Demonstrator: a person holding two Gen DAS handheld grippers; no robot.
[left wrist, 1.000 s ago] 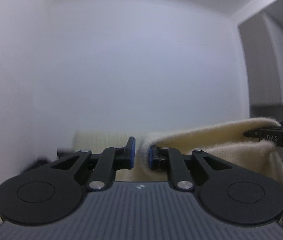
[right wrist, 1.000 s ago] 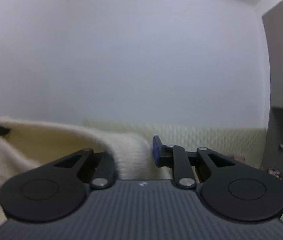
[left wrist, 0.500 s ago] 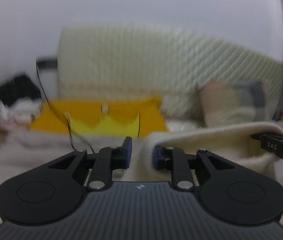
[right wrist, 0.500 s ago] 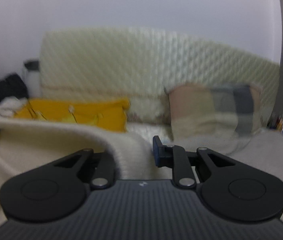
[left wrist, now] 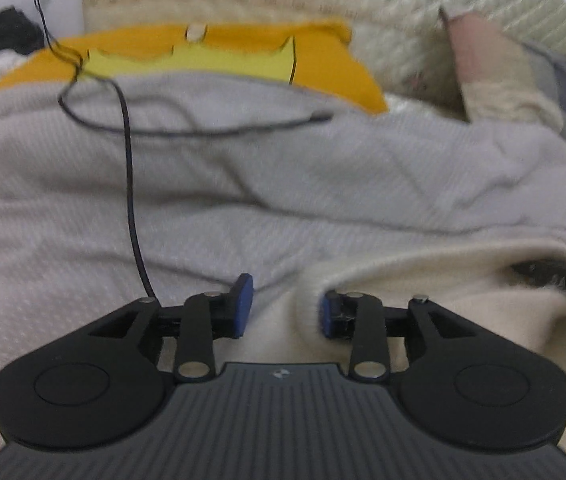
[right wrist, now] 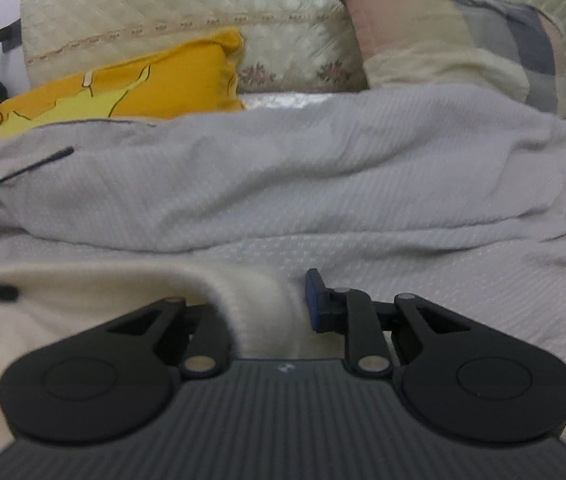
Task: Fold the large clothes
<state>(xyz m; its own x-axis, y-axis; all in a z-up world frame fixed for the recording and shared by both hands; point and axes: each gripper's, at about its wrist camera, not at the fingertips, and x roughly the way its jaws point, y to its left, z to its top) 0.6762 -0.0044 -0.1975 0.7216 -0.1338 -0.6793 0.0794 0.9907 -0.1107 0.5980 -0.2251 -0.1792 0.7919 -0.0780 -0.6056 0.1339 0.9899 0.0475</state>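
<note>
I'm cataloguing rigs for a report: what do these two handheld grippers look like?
Both match: the left gripper and right gripper have matte black linkage arms with silver pivot pins, round black discs either side, blue finger pads, and a ribbed dark grey body.

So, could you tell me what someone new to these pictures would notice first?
Probably the bright yellow cushion at the head of the bed, vivid against the grey bedspread and the pale quilted headboard. Next, the fluffy cream garment in the foreground, stretched between the two tools: the right gripper pinches its edge, while the left gripper has just been opening, the cloth touching only one pad. A thin black cable trails across the bedspread.
</note>
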